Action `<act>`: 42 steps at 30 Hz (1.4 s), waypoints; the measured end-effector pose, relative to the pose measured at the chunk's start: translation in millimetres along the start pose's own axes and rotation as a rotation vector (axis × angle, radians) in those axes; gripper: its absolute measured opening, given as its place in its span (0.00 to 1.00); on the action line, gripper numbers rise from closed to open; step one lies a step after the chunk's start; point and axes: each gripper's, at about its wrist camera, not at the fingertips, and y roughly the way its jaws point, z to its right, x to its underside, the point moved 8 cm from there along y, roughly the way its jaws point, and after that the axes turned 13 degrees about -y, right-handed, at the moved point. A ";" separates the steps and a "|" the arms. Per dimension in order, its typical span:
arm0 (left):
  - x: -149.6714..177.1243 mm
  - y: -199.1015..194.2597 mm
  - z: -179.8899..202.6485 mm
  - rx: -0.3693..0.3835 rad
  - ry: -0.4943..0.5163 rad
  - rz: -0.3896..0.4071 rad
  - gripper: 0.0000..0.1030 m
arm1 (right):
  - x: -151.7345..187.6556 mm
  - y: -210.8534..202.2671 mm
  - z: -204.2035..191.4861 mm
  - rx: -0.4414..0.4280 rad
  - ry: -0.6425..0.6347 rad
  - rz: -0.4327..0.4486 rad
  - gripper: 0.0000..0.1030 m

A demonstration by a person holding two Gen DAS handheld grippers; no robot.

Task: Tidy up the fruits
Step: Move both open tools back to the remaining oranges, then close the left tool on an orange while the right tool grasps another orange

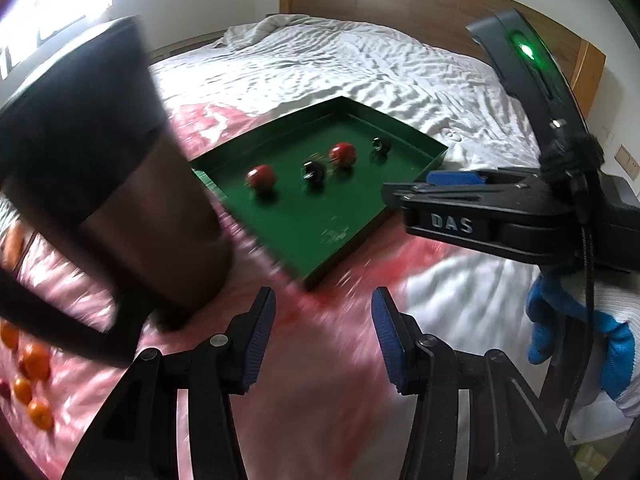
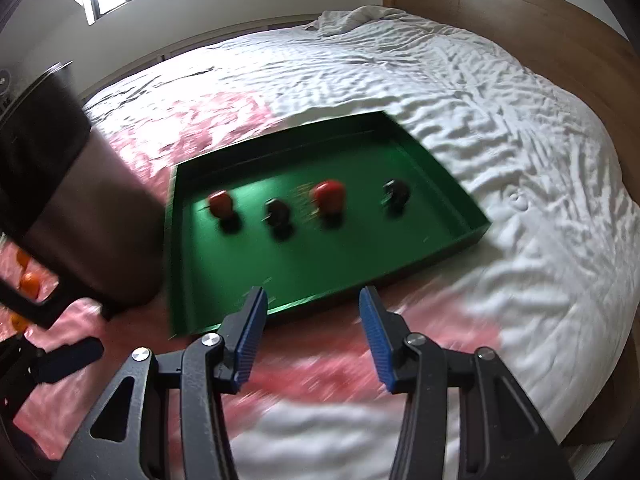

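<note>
A green tray (image 1: 320, 240) (image 2: 280, 272) lies on the bed. In it, set in a row, are two red fruits (image 1: 261, 178) (image 1: 343, 154) and two dark fruits (image 1: 313, 171) (image 1: 382, 145). The right wrist view shows the same row: red (image 2: 221, 204) (image 2: 329, 196) and dark (image 2: 277, 211) (image 2: 396, 192). My left gripper (image 1: 324, 340) hangs open over pink cloth short of the tray's near corner, with nothing between its pads. My right gripper (image 2: 314, 332) is open and empty at the tray's near edge. From the left wrist it shows side-on (image 1: 416, 192), held by a gloved hand (image 1: 600, 360).
Several oranges (image 1: 36, 360) (image 2: 29, 283) lie on the pink cloth (image 1: 320, 420) at the far left. Part of a person (image 1: 100, 200) (image 2: 80, 208), dark cloth above bare skin, comes down onto the bed left of the tray. White rumpled bedding (image 2: 480, 120) and a wooden headboard (image 1: 400, 4) lie beyond.
</note>
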 end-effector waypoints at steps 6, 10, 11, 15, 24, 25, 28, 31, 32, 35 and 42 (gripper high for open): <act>19.8 -28.6 -43.7 -0.044 -0.041 0.020 0.43 | 18.7 -19.8 -47.3 -0.029 -0.033 -0.016 0.87; 33.5 -46.5 -78.8 -0.090 -0.085 0.023 0.43 | 33.5 -30.9 -78.9 -0.054 -0.059 -0.038 0.87; 37.5 -51.6 -88.8 -0.102 -0.101 0.022 0.43 | 36.2 -32.9 -84.8 -0.061 -0.065 -0.042 0.87; 48.6 -69.4 -123.4 -0.146 -0.150 0.028 0.43 | 44.6 -43.5 -118.0 -0.108 -0.101 -0.057 0.87; 63.3 -101.5 -207.5 -0.275 -0.305 0.063 0.43 | 44.9 -58.1 -214.2 -0.263 -0.275 -0.062 0.87; 64.9 -104.1 -215.4 -0.285 -0.321 0.064 0.43 | 44.4 -58.9 -226.9 -0.287 -0.297 -0.061 0.87; 72.8 -110.1 -240.9 -0.316 -0.379 0.071 0.43 | 36.1 -58.3 -262.5 -0.352 -0.354 -0.049 0.87; 78.2 -114.7 -263.0 -0.341 -0.423 0.078 0.43 | 24.4 -54.6 -293.4 -0.402 -0.403 -0.032 0.87; 79.9 -115.9 -271.6 -0.352 -0.438 0.081 0.43 | 18.9 -53.5 -304.1 -0.418 -0.412 -0.022 0.87; 83.6 -117.1 -293.7 -0.375 -0.472 0.087 0.43 | 3.8 -49.6 -327.3 -0.455 -0.425 0.003 0.87; 88.6 -106.2 -326.0 -0.391 -0.496 0.082 0.43 | -31.6 -24.8 -375.5 -0.532 -0.432 0.023 0.87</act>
